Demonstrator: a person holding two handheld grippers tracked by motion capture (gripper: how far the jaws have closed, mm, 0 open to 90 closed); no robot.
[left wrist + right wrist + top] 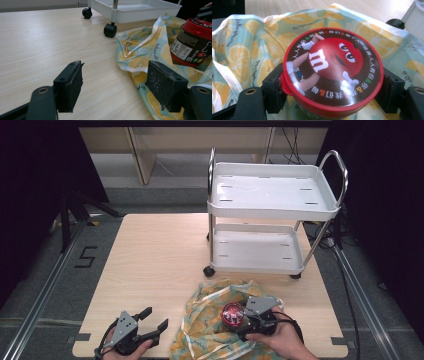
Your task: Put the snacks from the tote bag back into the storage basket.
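Red-lidded candy jar (333, 72) gripped over lemon-print bag (244, 50).

wooden table (150, 270), white trolley (272, 210), grey floor (50, 285)

Lab test bay, floor rails (42, 292), taped marker (86, 256), dark curtains (30, 185)

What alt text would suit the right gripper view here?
The right gripper clamps a candy jar with a red lid, its black jaws pressed to either side, above a lemon-print bag spread on a wooden table.
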